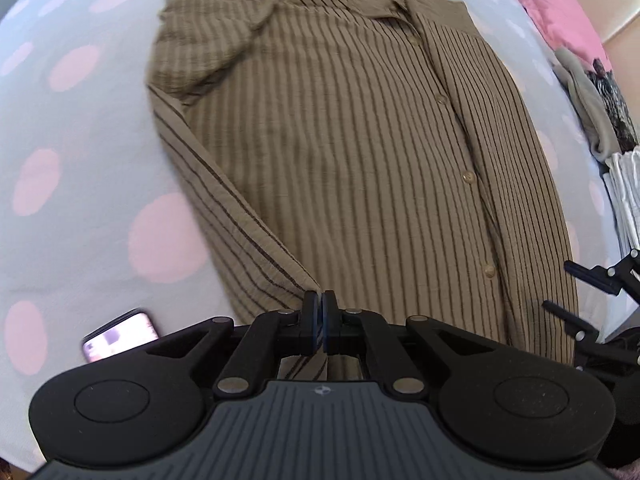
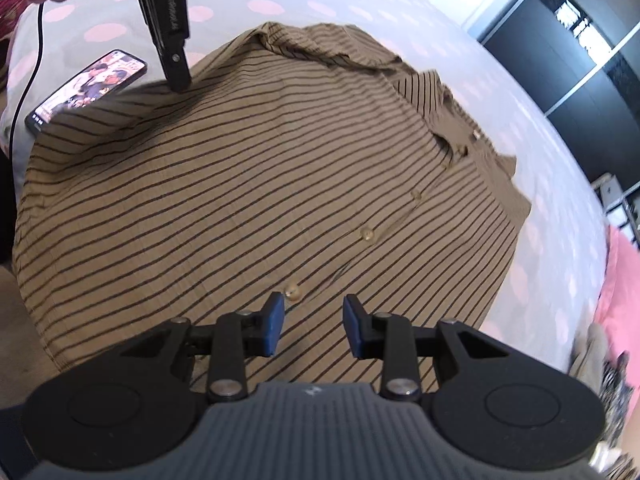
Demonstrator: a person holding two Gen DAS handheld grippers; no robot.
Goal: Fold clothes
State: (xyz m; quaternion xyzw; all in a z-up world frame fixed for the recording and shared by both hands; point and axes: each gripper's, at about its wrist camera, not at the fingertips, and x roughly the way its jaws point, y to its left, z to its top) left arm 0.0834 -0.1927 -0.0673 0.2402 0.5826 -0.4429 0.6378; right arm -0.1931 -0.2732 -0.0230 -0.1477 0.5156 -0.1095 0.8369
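Note:
A tan shirt with thin dark stripes (image 1: 352,152) lies buttoned and face up on the bed, collar at the far end. My left gripper (image 1: 320,314) is shut on the shirt's near left edge, and a fold of fabric runs up into its pads. In the right wrist view the left gripper (image 2: 179,82) stands at the shirt's (image 2: 248,184) upper left edge, with the cloth raised there; a hand holds it. My right gripper (image 2: 314,320) hovers open over the placket near the lowest button (image 2: 292,292), nothing between its blue pads. It also shows as the right gripper (image 1: 592,300) by the hem.
The bed sheet (image 1: 80,128) is pale with pink dots. A lit phone (image 2: 86,88) lies beside the shirt's left edge, with a black cable (image 2: 28,80) nearby. A pink pillow (image 1: 556,8) and a pile of clothes (image 1: 600,120) sit at the right. Dark shelving (image 2: 580,60) stands beyond the bed.

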